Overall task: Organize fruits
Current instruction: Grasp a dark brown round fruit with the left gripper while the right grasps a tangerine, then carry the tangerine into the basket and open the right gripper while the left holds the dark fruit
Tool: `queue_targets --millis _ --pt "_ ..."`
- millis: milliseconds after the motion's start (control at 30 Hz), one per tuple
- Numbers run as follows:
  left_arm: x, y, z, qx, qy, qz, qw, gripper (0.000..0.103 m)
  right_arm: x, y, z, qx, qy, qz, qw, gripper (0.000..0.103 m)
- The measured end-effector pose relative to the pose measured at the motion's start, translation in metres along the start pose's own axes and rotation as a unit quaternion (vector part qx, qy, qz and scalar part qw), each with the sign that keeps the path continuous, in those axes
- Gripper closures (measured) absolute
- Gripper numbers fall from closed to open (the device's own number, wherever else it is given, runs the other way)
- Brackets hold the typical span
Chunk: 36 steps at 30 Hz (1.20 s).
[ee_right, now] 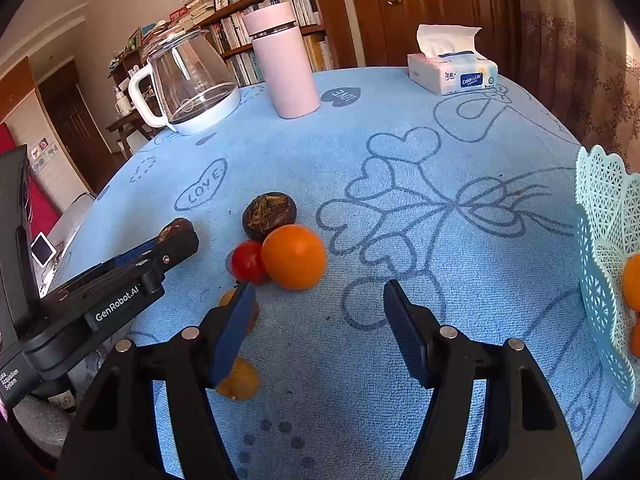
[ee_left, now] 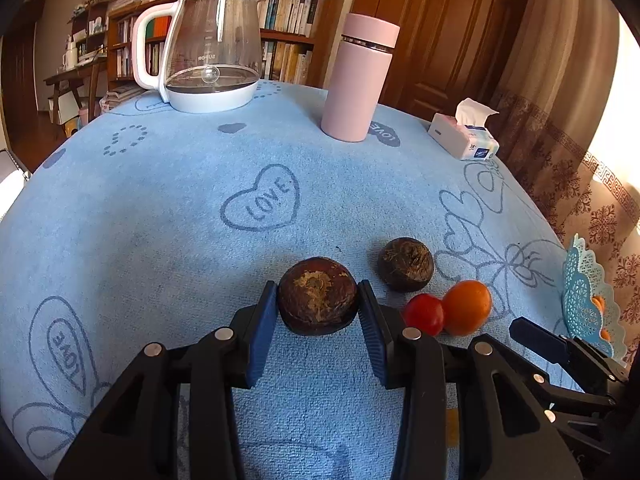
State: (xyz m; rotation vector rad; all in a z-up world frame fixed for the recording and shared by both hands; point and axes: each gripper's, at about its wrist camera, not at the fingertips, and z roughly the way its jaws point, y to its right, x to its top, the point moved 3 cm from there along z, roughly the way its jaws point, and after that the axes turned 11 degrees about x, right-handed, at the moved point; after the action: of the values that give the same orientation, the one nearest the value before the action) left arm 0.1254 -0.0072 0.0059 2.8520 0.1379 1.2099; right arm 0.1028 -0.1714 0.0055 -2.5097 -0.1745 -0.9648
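My left gripper [ee_left: 318, 287] is shut on a dark brown round fruit [ee_left: 317, 295] that rests on the blue cloth. To its right lie a second dark fruit [ee_left: 405, 264], a red tomato [ee_left: 424, 314] and an orange [ee_left: 467, 307]. In the right wrist view my right gripper [ee_right: 320, 312] stands open with nothing between its pads. It is just short of the orange [ee_right: 294, 257] and the tomato [ee_right: 248, 262]. Two small yellowish fruits [ee_right: 240, 378] lie partly hidden under its left finger. A pale blue lattice basket [ee_right: 600, 240] at the right holds orange fruit [ee_right: 632, 280].
At the back of the table stand a glass kettle [ee_left: 208, 52], a pink flask [ee_left: 358, 80] and a tissue box [ee_left: 464, 136]. A patterned curtain [ee_left: 580, 184] hangs past the right edge. The cloth [ee_left: 160, 220] falls away at the left edge.
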Motion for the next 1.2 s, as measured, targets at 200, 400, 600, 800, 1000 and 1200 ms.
queue_targets --millis 200,400,600,800,1000,1200 --pt "0.0 -0.001 0.001 -0.002 -0.003 -0.003 1.0 0.062 0.008 0.0 0.02 0.014 -0.018 0.007 1.0 0.052" --pt "0.0 -0.002 0.001 -0.003 -0.003 -0.004 1.0 0.062 0.013 -0.002 0.028 0.017 -0.023 0.0 1.0 0.063" --pt "0.0 -0.001 0.0 -0.005 -0.003 -0.003 1.0 0.062 0.013 -0.002 0.029 0.017 -0.023 0.0 1.0 0.063" --pt "0.0 -0.001 -0.001 -0.005 -0.001 -0.003 1.0 0.062 0.012 -0.002 0.026 0.017 -0.02 0.007 1.0 0.064" --pt "0.0 0.0 -0.001 -0.005 0.0 -0.002 1.0 0.062 0.008 -0.002 0.017 0.015 -0.012 0.013 1.0 0.064" --pt "0.0 0.0 -0.003 -0.006 0.002 -0.002 1.0 0.062 0.006 -0.004 0.009 0.01 -0.004 0.012 1.0 0.064"
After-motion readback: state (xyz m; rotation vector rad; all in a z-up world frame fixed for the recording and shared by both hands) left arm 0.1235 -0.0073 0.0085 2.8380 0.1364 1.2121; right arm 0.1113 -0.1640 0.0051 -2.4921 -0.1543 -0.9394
